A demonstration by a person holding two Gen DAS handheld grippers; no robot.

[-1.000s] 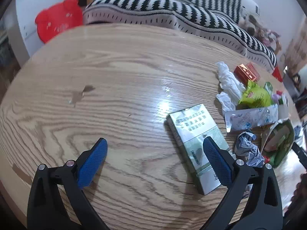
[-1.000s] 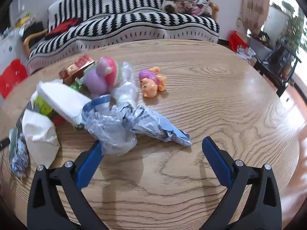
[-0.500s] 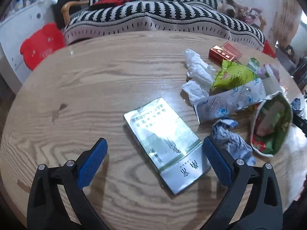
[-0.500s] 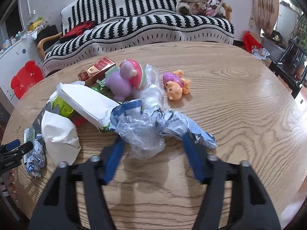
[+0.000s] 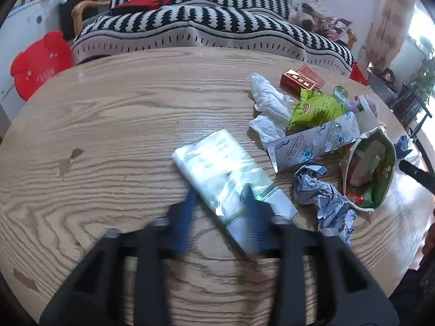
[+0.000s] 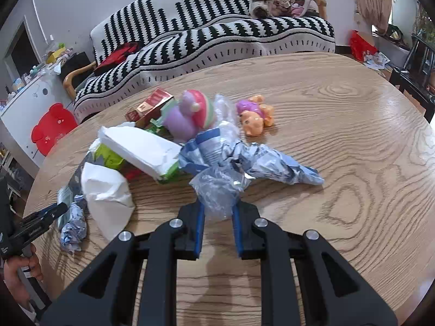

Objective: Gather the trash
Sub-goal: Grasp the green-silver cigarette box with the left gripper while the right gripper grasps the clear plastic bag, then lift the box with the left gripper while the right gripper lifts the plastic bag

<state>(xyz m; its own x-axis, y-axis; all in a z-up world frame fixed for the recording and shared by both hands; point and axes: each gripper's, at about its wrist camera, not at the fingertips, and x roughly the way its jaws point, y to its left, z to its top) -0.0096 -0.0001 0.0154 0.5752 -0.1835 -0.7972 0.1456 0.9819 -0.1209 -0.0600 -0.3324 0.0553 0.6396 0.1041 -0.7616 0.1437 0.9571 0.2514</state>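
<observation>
left tool (image 5: 220,203) has just been closing around flat green-white wrapped carton (image 5: 225,171); right tool (image 6: 217,217) pinches crumpled clear plastic wrapper (image 6: 217,190) on table (image 6: 339,149).

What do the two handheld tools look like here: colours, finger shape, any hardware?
Both match: the left tool and right tool have matte black, cut-out frames with silver round fasteners at the joints and flat blue pads lining the fingers. No cables, markings or sleeves show.

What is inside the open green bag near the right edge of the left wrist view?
Inside the green bag: pale wrappers and red-and-green packaging. Its white rim hides whatever lies deeper.
</observation>
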